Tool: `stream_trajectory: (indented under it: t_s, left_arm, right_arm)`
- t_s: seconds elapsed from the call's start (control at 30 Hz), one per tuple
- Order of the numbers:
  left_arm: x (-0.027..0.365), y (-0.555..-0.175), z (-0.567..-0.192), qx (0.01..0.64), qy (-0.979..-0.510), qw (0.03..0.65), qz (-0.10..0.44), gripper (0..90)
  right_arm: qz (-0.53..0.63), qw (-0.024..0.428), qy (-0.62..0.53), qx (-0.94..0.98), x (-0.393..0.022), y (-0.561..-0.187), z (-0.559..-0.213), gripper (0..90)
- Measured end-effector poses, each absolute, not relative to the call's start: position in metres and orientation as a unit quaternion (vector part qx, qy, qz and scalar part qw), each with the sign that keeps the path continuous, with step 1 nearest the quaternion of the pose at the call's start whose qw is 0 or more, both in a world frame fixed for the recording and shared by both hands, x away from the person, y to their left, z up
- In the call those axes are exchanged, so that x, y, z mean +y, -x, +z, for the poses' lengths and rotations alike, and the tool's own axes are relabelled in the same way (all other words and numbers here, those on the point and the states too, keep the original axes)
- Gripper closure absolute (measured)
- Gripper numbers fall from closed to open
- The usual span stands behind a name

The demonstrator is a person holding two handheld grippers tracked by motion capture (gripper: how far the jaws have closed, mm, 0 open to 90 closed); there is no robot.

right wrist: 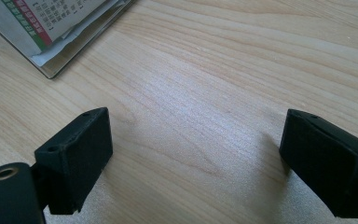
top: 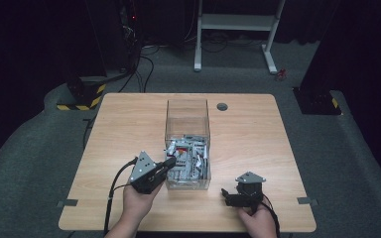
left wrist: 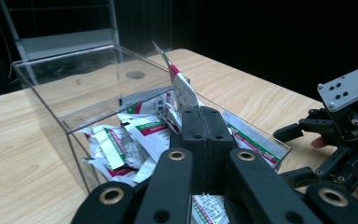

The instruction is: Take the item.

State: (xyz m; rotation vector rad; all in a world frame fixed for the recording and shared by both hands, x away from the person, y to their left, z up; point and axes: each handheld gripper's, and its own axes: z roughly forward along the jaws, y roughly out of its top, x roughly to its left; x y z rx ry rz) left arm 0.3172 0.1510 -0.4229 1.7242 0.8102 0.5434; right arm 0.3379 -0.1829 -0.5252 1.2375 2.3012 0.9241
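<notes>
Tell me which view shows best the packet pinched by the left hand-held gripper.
The left gripper view: the packet stands up between the shut jaws. In the high view it is tiny at the box. The right gripper view shows other packets.

Clear box (top: 187, 130) is standing mid-table (top: 258, 148), walls blocking side entry; top is lying open. Packets (top: 188, 158) are crowding its near half. Bare wood is running right.

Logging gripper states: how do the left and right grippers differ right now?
The left gripper is shut on a white sachet over the clear plastic box; the right gripper is open, holding nothing, above bare wooden table. Both have black fingers.
</notes>
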Motion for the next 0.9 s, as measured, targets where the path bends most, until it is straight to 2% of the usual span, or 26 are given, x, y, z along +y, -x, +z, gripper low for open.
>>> stream_trajectory:
  t_s: [0.9]
  left_arm:
    - [0.205, -0.314, -0.417, 0.368, -0.713, 0.543, 0.247, 89.5]
  right_arm:
    - [0.328, 0.183, -0.439, 0.816, -0.183, -0.337, -0.525, 9.6]
